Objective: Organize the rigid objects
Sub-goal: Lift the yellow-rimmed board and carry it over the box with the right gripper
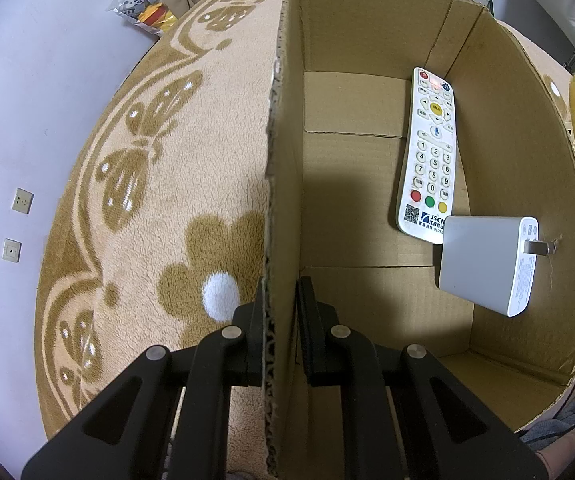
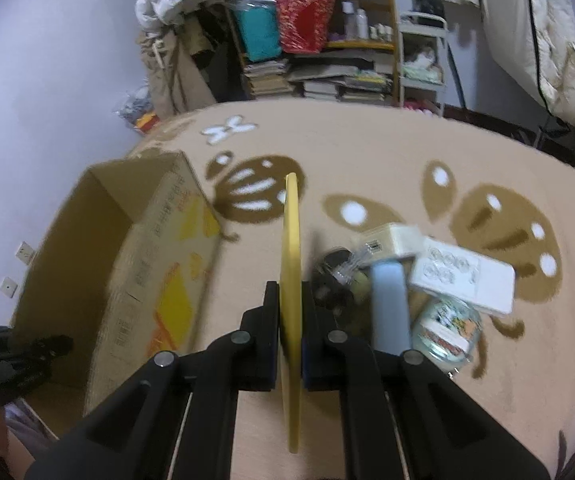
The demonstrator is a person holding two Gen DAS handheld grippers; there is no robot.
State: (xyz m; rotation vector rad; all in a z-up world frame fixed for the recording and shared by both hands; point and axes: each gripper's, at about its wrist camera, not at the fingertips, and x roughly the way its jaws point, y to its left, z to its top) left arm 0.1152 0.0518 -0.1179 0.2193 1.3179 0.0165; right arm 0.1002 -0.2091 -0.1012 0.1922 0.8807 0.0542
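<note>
left gripper point(image 1: 280, 300): clamped on the box's left wall, one finger outside over the blanket, one inside, wall edge running straight up between them
box point(image 1: 371, 32): open-top cardboard, sitting on the blanket; left wall rim looks a bit ragged, far wall and right wall stand upright
remote point(image 1: 427, 152): white, flat on the box floor along the right wall, top end tucked into the far right corner
charger point(image 1: 483, 264): white block with prongs, just below the remote, overlapping its lower end, prongs pointing at the right wall
free room in box: whole left half and the middle of the floor are bare cardboard
right gripper point(image 2: 290, 300): pinched shut on the plate, seen edge-on between the fingers
plate point(image 2: 292, 264): yellow, held upright on edge above the blanket, right of the box and clear of its printed side
pile point(image 2: 427, 276): blurry; white boxes, a blue thing, a glass jar, something dark, bunched just right of the plate
blanket point(image 2: 367, 152): tan with brown butterflies, open stretch between the box and the plate
</note>
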